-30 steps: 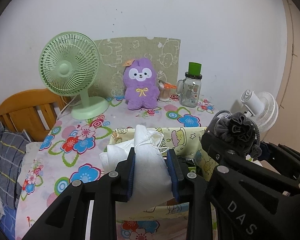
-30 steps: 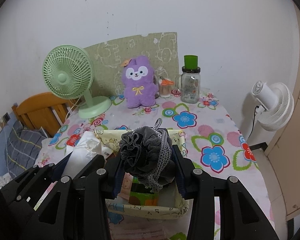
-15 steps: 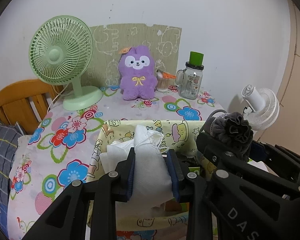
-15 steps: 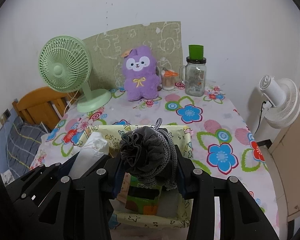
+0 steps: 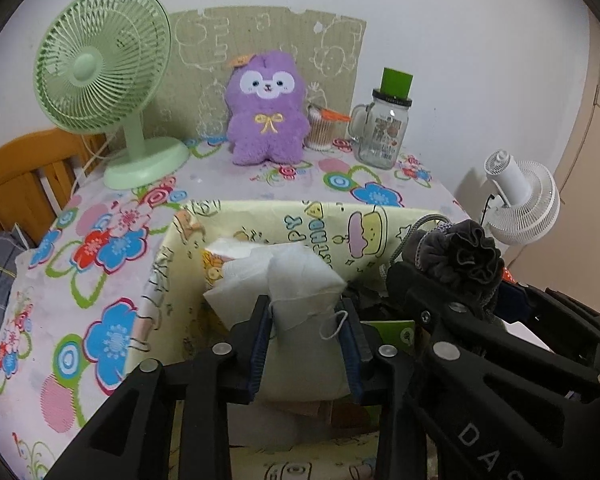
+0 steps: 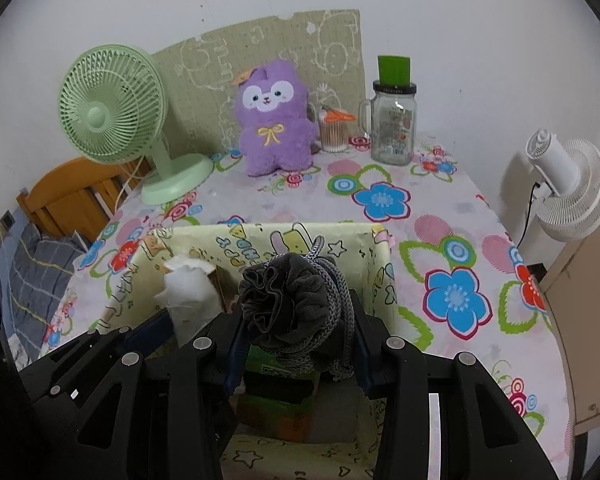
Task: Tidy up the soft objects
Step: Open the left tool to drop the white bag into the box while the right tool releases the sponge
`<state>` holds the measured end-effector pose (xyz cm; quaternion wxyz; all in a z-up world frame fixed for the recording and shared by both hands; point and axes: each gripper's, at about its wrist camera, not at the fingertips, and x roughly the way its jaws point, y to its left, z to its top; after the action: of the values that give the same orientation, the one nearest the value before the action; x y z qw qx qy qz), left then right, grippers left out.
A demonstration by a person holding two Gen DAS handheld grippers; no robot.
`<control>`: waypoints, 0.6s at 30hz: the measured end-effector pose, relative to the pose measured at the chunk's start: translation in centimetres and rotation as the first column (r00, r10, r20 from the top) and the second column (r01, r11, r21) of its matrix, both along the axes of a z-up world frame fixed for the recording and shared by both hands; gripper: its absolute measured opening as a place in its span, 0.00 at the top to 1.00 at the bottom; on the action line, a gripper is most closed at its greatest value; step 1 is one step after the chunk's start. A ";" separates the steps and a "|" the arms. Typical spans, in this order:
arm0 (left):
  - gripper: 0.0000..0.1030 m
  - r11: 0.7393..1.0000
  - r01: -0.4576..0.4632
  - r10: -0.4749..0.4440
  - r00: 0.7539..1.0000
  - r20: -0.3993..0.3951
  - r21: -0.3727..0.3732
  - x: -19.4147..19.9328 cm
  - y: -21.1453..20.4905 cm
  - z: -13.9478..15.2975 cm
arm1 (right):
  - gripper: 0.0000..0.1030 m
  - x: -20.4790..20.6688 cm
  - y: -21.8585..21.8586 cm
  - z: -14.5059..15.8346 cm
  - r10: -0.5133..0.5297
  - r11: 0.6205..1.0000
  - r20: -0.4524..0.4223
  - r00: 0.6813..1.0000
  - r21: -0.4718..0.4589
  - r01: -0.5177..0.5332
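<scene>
A table covered with a white cloth printed with large coloured flowers (image 6: 452,240) is set against a plain white wall. The left gripper (image 5: 306,340), black with blue pads, is seen pressed onto a soft white fabric pouch with a thin drawstring (image 5: 300,292), which is pinched between its two fingers. The right gripper (image 6: 298,344) is seen pinching a dark grey ruffled fabric bundle wrapped in grey braided cord (image 6: 292,304); in the left wrist view the same bundle appears just to the right of the white pouch. Both held items are positioned over the open top of a pale yellow fabric storage box printed with cartoon figures (image 6: 382,276), which lies directly below and ahead of the two grippers. Inside the box, beneath the right gripper, a green and orange carton (image 6: 278,404) is partly visible; what else lies in the box cannot be told. Beyond the box, straight ahead near the wall, a purple plush animal with a yellow bow (image 6: 274,120) is seated upright. Ahead and to the left, a pale green desk fan (image 6: 112,108) is placed. To the right of the plush, a small cup of cotton swabs (image 6: 334,132) and a clear glass mug jar with a green lid (image 6: 394,120) are set side by side. Behind these, a beige patterned board (image 6: 260,44) is leaned against the wall. Off the table's right edge, a white fan (image 6: 568,184) is seen; off its left edge, a wooden bed frame (image 6: 68,196).
</scene>
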<state>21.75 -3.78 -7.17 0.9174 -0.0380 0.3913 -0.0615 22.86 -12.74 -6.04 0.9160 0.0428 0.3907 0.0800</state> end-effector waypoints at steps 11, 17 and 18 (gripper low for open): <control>0.36 0.999 0.046 -0.046 0.999 -0.009 -0.020 -0.1 -0.2 -0.3 | 0.55 0.6 0.1 -0.8 0.002 1.000 -0.019 1.000 -0.007 -0.002; 0.20 0.998 0.044 -0.046 0.998 0.034 0.042 -1.5 -1.0 0.5 | 0.55 0.2 0.1 -0.7 0.006 1.000 -0.008 1.000 -0.023 -0.006; 0.17 0.998 0.026 -0.028 0.999 0.027 0.060 -1.6 -0.9 0.6 | 0.55 0.2 0.2 -0.6 0.010 0.999 -0.006 1.000 -0.030 -0.010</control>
<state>20.13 -4.63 -6.61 0.9227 -0.0043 0.3804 -0.0626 23.01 -12.50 -6.68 0.9150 0.0273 0.3949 0.0785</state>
